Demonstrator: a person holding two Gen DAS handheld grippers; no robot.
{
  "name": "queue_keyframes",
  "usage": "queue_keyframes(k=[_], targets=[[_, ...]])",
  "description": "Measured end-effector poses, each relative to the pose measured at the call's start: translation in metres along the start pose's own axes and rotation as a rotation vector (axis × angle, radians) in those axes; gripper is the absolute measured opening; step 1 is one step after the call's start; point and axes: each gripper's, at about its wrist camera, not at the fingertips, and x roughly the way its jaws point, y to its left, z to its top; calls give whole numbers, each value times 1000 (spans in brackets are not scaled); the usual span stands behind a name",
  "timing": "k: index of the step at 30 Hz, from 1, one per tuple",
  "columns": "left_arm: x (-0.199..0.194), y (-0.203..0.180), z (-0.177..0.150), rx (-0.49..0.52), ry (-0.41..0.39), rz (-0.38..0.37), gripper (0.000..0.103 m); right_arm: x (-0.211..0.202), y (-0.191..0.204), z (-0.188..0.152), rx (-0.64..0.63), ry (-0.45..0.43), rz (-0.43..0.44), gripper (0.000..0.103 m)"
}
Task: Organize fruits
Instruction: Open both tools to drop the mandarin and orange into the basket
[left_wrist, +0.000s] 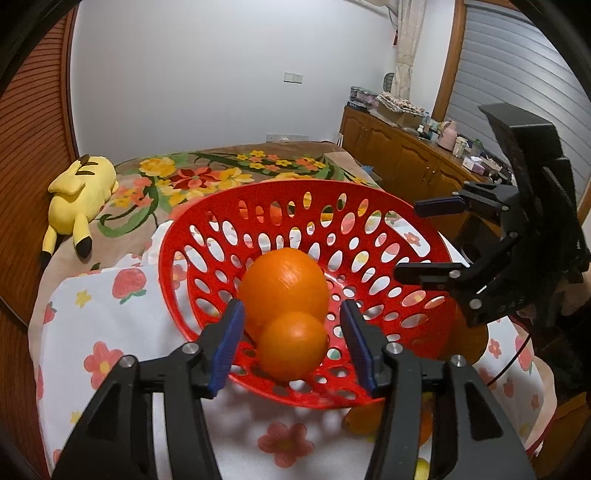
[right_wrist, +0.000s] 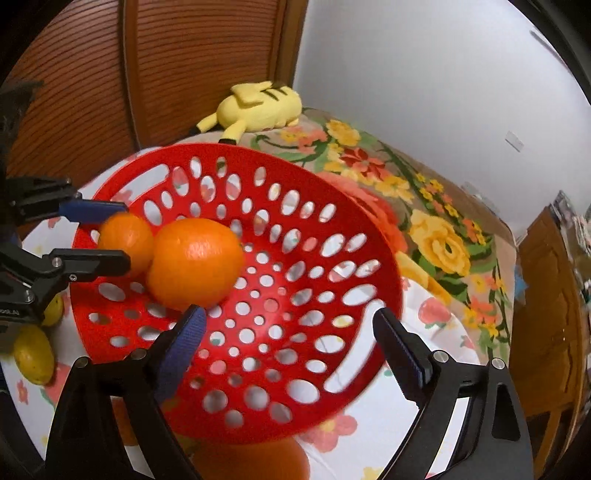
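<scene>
Over basket (left_wrist: 177, 236): oranges going in.
Left tongs (left_wrist: 291, 347) straddling small orange (left_wrist: 291, 345), apart; right tongs (right_wrist: 291, 345) apart, lemons (right_wrist: 33, 354) pending.

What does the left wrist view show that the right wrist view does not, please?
Only the left wrist view shows the wooden cabinet with clutter on top, plus the curtain. Only the right wrist view shows two lemons lying outside the basket. Both show the red basket holding two oranges, the open left gripper, and the yellow plush.
</scene>
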Motion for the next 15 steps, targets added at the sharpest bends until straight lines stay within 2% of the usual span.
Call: queue_keyframes(k=[4,15], targets=[[-8,-4,0,1,-8,3,56,-10,-4,-6,16,-18,-2,94],[-47,-16,-13,20,-61,23,69,-52,11,-25,56,-91,-18,94]])
